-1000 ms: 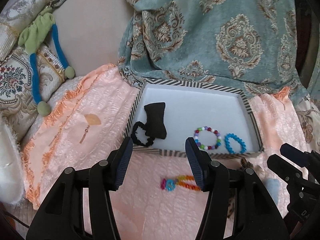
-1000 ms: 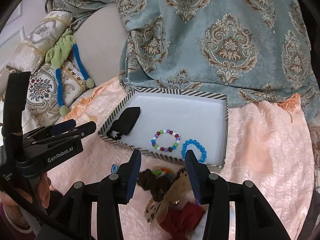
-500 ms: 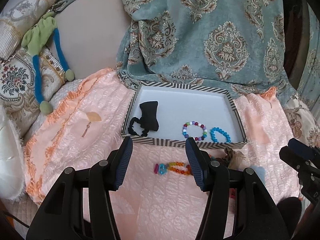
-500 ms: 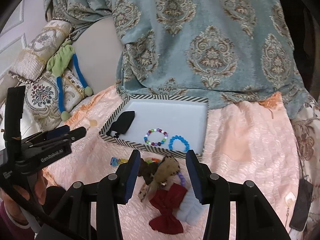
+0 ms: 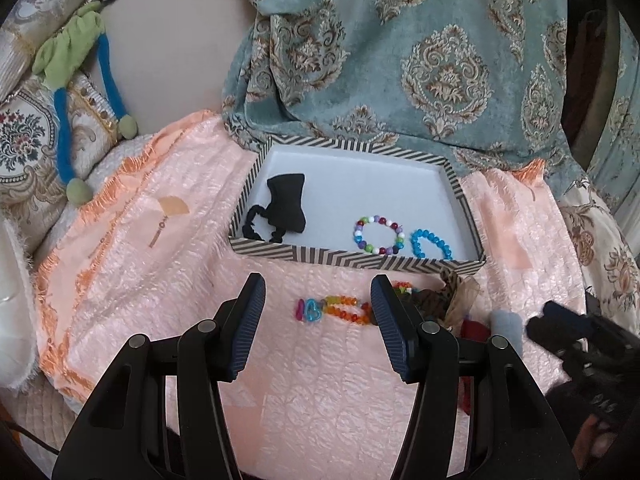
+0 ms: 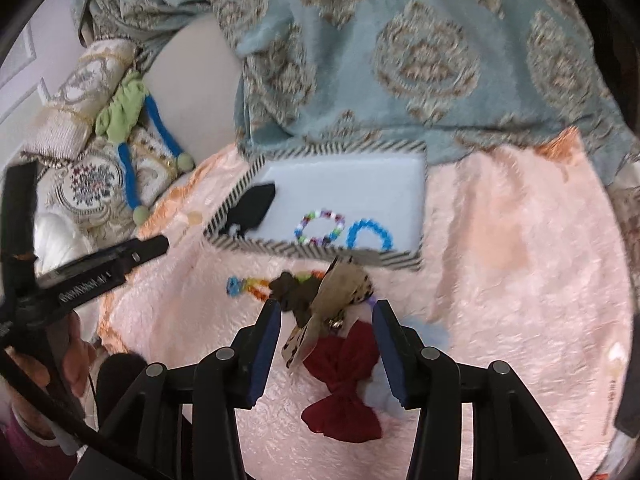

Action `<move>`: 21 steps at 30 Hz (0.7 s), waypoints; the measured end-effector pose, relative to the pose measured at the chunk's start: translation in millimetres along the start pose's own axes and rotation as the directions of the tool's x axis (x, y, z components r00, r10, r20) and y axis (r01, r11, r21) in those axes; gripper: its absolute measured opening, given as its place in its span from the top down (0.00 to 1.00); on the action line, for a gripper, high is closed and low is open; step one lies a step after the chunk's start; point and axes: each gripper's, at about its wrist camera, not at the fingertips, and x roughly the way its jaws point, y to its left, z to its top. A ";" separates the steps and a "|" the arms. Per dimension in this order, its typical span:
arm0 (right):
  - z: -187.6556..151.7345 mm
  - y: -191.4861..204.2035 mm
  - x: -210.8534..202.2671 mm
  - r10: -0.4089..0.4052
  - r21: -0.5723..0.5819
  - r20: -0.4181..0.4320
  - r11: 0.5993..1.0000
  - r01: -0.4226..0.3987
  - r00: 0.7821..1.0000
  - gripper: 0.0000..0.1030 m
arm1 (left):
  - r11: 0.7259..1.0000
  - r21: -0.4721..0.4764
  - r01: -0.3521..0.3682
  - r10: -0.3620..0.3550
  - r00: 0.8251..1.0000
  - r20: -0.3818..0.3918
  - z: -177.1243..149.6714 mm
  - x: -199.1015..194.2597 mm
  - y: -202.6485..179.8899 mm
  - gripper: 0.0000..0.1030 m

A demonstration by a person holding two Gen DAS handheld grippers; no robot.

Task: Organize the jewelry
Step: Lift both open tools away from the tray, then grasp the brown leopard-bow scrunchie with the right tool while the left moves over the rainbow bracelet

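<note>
Step in hand: picking the next loose piece. The striped tray [image 5: 352, 259] on the pink blanket [image 5: 320, 392] already holds a black bow [image 5: 286, 204], a multicolour bead bracelet [image 5: 378, 235] and a blue bracelet [image 5: 430, 244]. Left hand-held gripper [image 5: 318, 320] is spread, empty, above the rainbow bracelet [image 5: 332, 309]. Right hand-held gripper [image 6: 326, 332] is spread, empty, over the leopard bow [image 6: 334, 300] and red bow [image 6: 344, 388]. Next, I'd say: descend, close on one item and lift it into the tray.

Glossy plastic beads of the rainbow bracelet [image 5: 340, 309] lie between my left jaws on a nubbly, sheeny peach cloth [image 5: 320, 400].
</note>
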 end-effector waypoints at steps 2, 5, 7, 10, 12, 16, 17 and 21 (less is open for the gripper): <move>-2.1 0.4 18.9 0.008 0.000 -0.038 1.000 -0.008 0.999 0.55 | 1.000 -0.013 -0.008 0.008 1.000 -0.019 0.2 7.4 5.2 0.47; -4.0 0.3 51.2 -0.008 -0.006 -0.094 1.000 0.007 0.996 0.55 | 0.999 -0.044 -0.013 0.011 0.999 -0.049 0.0 18.9 15.5 0.46; -3.0 -1.0 67.1 -0.009 -0.003 -0.113 1.000 0.009 0.994 0.55 | 0.998 -0.056 -0.015 0.011 0.998 -0.062 0.0 24.6 20.6 0.46; 0.8 2.8 87.9 -0.018 -0.025 -0.135 1.000 0.015 0.991 0.55 | 0.998 -0.066 -0.019 0.014 0.997 -0.074 0.4 30.8 24.4 0.46; 2.4 9.6 97.5 -0.025 -0.066 -0.124 0.998 0.017 0.992 0.55 | 0.998 -0.067 -0.018 0.013 0.997 -0.081 0.3 34.6 25.6 0.46; -1.1 17.1 115.8 -0.063 -0.141 -0.157 0.989 0.040 0.986 0.80 | 0.998 -0.070 -0.011 0.004 0.995 -0.101 -1.7 42.5 26.2 0.46; -2.1 16.6 113.3 -0.053 -0.140 -0.151 0.990 0.032 0.987 0.81 | 0.998 -0.069 -0.010 0.003 0.995 -0.105 -2.1 44.0 26.2 0.46; 2.7 9.5 85.9 -0.016 -0.111 -0.086 0.994 0.006 0.996 0.82 | 0.997 -0.079 -0.014 0.004 0.992 -0.125 -2.9 53.5 29.5 0.46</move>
